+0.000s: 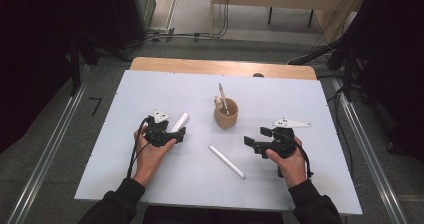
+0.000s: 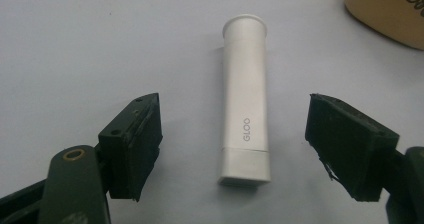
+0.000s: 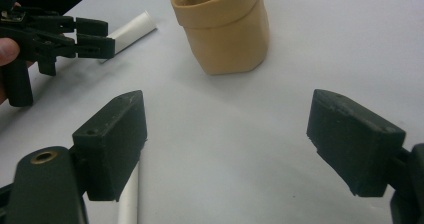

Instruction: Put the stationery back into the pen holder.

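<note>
- White tube (image 1: 226,161) lies flat on the table sheet (image 1: 150,184), near edge, between the two hands, touching neither gripper; in the right gripper view its end (image 3: 128,199) pokes out just behind the left-hand jaw.
- right gripper (image 1: 253,143): jaws wide apart, nothing between them, aimed across the table toward the cup.
- left gripper (image 1: 179,133): jaws apart, straddling a second white tube (image 2: 244,101) marked "GLOO". Pads clear of it on both sides, no contact. Tube lies flat, flared end pointing away from the gripper.
- Same tube in the high view (image 1: 179,122), just left of the cup.
- Tan cup (image 1: 226,113) stands upright mid-table, a pen-like stick (image 1: 222,98) standing in it.
</note>
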Tool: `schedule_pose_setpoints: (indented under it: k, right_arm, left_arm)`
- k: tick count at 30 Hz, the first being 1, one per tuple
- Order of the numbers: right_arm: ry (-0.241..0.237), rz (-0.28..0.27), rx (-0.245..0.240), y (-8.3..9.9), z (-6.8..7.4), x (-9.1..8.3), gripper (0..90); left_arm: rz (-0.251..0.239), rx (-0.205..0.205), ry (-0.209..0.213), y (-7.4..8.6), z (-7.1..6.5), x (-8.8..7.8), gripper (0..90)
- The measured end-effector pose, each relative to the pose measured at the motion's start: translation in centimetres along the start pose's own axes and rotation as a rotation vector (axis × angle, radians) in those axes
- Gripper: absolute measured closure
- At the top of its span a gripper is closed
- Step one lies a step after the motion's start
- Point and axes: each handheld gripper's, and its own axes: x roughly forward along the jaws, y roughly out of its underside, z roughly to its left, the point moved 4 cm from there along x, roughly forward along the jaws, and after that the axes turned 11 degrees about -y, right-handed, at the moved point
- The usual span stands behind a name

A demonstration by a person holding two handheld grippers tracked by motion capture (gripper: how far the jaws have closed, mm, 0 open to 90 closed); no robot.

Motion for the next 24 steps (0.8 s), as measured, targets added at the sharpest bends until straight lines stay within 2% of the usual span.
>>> schedule_pose_setpoints:
  k: [14,24]
  right_arm:
    - [0.000,-0.004,0.002,-0.01,0.00,-0.14,14.9]
    - [0.000,-0.010,0.005,-0.04,-0.02,-0.26,14.9]
  left_arm:
    - [-0.006,0.004,-0.011,0.16,-0.07,0.16,26.6]
    - [0.004,0.007,-0.004,0.22,-0.10,0.18,35.0]
